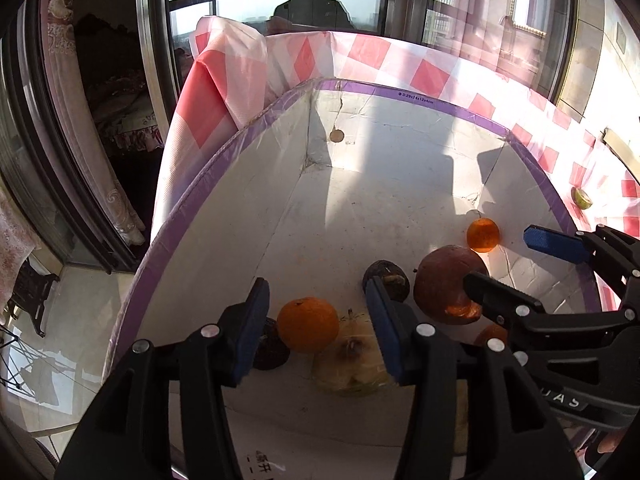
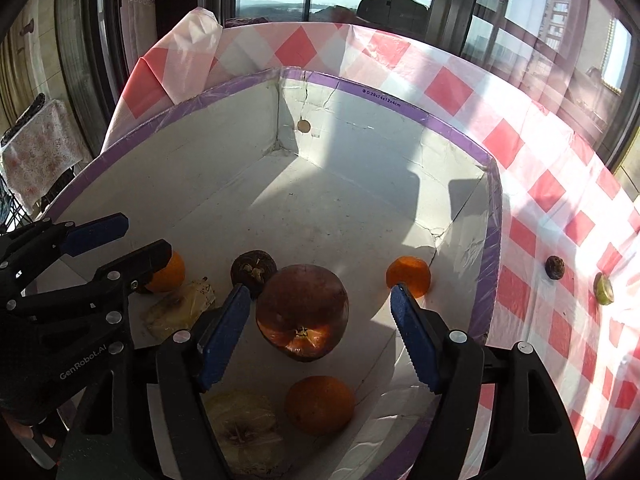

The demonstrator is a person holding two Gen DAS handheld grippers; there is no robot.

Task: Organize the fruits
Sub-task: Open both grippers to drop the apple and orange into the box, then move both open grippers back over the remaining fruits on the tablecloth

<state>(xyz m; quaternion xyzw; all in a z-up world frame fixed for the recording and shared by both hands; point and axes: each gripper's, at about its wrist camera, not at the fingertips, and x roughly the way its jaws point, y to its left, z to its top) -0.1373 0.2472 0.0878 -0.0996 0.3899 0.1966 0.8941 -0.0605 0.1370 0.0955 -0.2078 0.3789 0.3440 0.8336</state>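
Both my grippers hung released over the white box (image 2: 486, 240): the left gripper (image 1: 320, 328) above an orange (image 1: 307, 323), the right gripper (image 2: 320, 340) spread around the pomegranate (image 2: 302, 310), not touching it. On the checked cloth (image 2: 560, 208) outside lay a green fruit (image 2: 603, 289).

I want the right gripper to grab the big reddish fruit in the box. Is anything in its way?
Nothing visible is. The right gripper is open, and the big reddish fruit sits right between its fingers. The dark fruit lies behind it, not in between.
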